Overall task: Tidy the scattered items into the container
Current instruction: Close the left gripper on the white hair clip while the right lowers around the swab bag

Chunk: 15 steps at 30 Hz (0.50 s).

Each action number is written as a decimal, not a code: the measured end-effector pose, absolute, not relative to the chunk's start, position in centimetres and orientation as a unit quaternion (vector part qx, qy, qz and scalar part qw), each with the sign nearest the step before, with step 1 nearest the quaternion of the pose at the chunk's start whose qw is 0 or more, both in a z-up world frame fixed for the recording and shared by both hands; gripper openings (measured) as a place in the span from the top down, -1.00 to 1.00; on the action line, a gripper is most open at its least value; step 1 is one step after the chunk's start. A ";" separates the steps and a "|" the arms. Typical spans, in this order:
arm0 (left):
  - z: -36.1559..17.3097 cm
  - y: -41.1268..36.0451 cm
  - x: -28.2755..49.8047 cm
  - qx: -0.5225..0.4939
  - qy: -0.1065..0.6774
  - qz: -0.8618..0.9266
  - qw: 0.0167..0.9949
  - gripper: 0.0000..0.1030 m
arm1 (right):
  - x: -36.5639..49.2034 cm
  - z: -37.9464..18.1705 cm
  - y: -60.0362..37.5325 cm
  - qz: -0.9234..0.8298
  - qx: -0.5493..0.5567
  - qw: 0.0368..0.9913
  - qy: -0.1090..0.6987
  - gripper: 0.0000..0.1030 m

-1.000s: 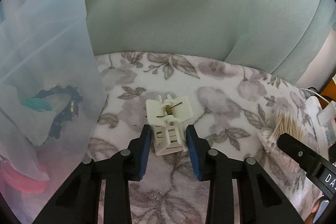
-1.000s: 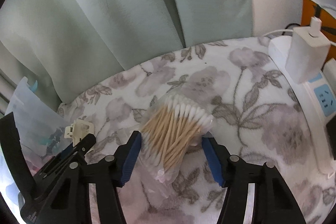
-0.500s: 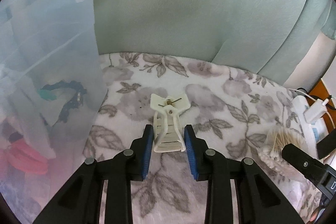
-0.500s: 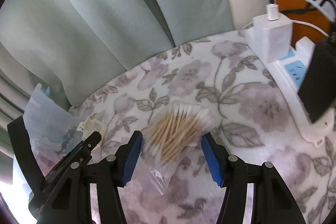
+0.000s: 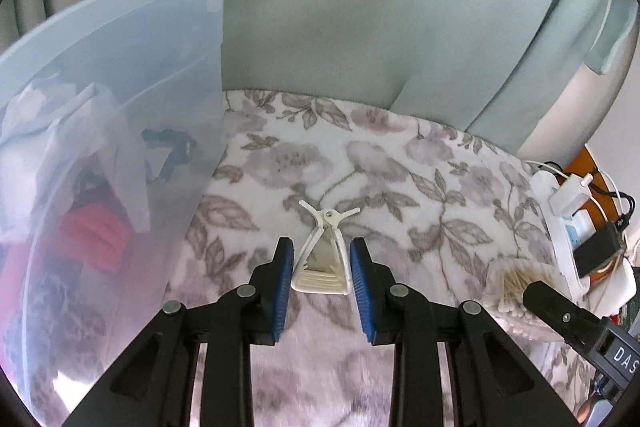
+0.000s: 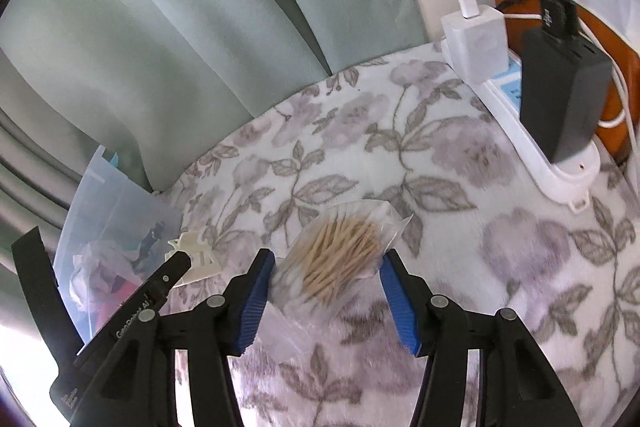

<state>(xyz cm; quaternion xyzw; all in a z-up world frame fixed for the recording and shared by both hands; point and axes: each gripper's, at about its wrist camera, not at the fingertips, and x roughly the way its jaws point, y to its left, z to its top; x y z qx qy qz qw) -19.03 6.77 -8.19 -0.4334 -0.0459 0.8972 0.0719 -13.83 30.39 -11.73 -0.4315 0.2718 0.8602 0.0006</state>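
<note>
Left tongs (image 5: 322,263): blue pads pinching the wide end of a white clip (image 5: 325,251), its spring end pointing to 12 o'clock. Clip looks raised above the flowered blanket (image 5: 420,187). Clear plastic bin (image 5: 120,107) at 9 o'clock, just beside the clip, red and dark items inside.

Right tongs (image 6: 326,283): spread, straddling a clear bag of cotton swabs (image 6: 340,259); contact with the pads unclear. White power strip (image 6: 532,139) with chargers at 2 o'clock.
</note>
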 end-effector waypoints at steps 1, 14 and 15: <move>-8.1 6.7 -18.7 -0.434 -0.046 0.897 0.073 0.42 | -13.6 -11.7 30.4 0.860 -0.432 0.000 0.273 -0.12; -6.2 6.3 -14.9 -0.434 -0.048 0.896 0.087 0.96 | -9.7 -9.8 30.9 0.863 -0.423 0.005 0.277 -0.11; -6.2 6.2 -14.8 -0.434 -0.047 0.895 0.088 0.96 | -9.5 -9.7 30.9 0.863 -0.422 0.005 0.277 -0.11</move>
